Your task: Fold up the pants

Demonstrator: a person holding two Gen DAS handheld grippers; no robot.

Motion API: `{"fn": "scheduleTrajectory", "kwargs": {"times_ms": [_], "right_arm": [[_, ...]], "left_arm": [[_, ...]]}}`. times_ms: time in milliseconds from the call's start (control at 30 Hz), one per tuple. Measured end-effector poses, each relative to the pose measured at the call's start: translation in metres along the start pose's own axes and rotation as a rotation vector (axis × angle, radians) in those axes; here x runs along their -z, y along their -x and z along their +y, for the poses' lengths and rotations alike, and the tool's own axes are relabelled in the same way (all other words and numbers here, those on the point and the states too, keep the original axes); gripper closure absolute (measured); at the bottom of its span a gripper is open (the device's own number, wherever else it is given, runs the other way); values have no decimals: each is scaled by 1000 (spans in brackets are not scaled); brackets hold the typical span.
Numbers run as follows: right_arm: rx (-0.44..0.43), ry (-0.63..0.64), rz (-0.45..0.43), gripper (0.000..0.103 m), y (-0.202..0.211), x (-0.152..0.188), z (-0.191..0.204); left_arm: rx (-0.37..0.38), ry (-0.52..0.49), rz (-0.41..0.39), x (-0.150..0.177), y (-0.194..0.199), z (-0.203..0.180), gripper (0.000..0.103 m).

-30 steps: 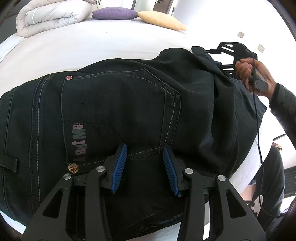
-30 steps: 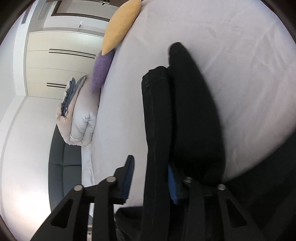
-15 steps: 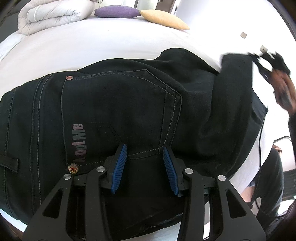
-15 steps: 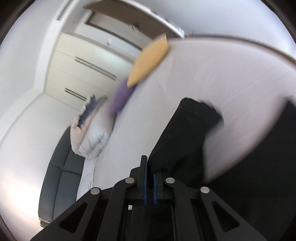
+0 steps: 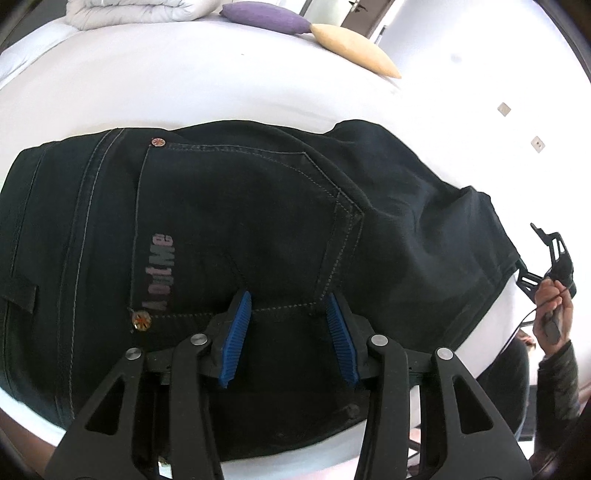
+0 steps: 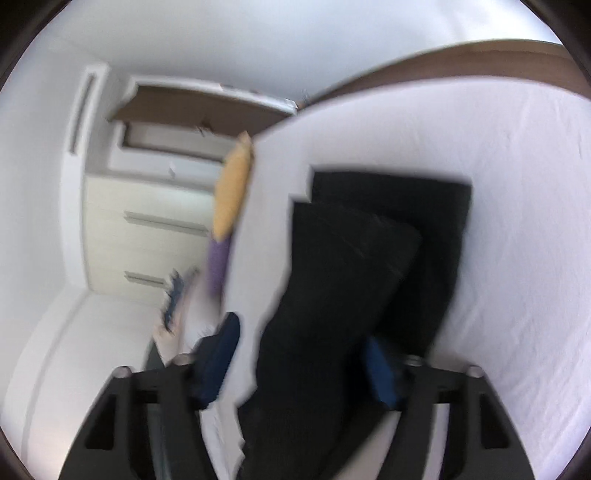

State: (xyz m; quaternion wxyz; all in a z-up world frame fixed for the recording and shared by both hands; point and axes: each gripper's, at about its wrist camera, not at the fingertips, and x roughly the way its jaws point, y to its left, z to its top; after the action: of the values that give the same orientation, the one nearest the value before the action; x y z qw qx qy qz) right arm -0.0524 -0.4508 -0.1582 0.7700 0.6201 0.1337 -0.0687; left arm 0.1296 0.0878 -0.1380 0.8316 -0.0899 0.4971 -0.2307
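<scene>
Black jeans (image 5: 258, 206) lie flat on the white bed, back pocket up, with the leg part folded over toward the right edge. My left gripper (image 5: 286, 299) rests on the cloth at the pocket's lower seam, its blue pads apart and nothing pinched between them. At the far right a hand (image 5: 550, 306) holds my right gripper (image 5: 550, 254), just off the fold's edge. In the blurred right wrist view the jaws of the right gripper (image 6: 299, 332) are opening. The dark pant leg (image 6: 369, 240) runs between the pads, which do not press on it.
The white bed (image 5: 184, 85) stretches behind the jeans. A folded duvet (image 5: 136, 9), a purple cushion (image 5: 266, 16) and a yellow cushion (image 5: 354, 51) lie at its far end. A white wardrobe (image 6: 147, 229) stands beyond. The person's legs (image 5: 509, 369) are at the bed's right edge.
The right gripper shut on the pant leg, swung it across to the right, and its jaws have now spread. The leg lies lower and flatter. The left gripper stayed in place.
</scene>
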Motion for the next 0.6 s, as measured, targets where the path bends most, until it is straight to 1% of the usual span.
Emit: {"fn": "scheduleTrajectory", "kwargs": {"times_ms": [33,100,200,267,300,333,367,400,433,500,600], "right_arm": [[-10,2,-5,29,-3,-5,1],[2,-17,18,29,-18,-14,-2],[-9,-52,90,30,-45,-26,-4],[-5,-71,134,31,-63,-33,-2],[-11,-74,154,41,-71,-34,-1],[-10,-71,178,56,-80,-36,0],[6,-63,193,65,-83,-35,-2],[29,-59,199,85,-87,-37,-4],[48,-55,193,97,-88,-39,-8],[65,-57,153,100,-81,-42,-15],[94,-31,74,100,-58,-44,-18]], "left_arm": [[6,7,-1,0,0,-1,61],[10,19,1,1,-1,-2,59],[-5,12,10,1,-2,-6,59],[-3,7,19,0,-3,-7,57],[-1,5,21,0,-3,-6,56],[-2,4,23,0,-3,-7,56],[-4,3,25,0,-4,-7,56],[-4,4,26,1,-4,-6,56],[-3,6,26,1,-3,-6,56],[-1,14,26,1,-3,-5,56],[8,17,27,0,-3,-5,56]]}}
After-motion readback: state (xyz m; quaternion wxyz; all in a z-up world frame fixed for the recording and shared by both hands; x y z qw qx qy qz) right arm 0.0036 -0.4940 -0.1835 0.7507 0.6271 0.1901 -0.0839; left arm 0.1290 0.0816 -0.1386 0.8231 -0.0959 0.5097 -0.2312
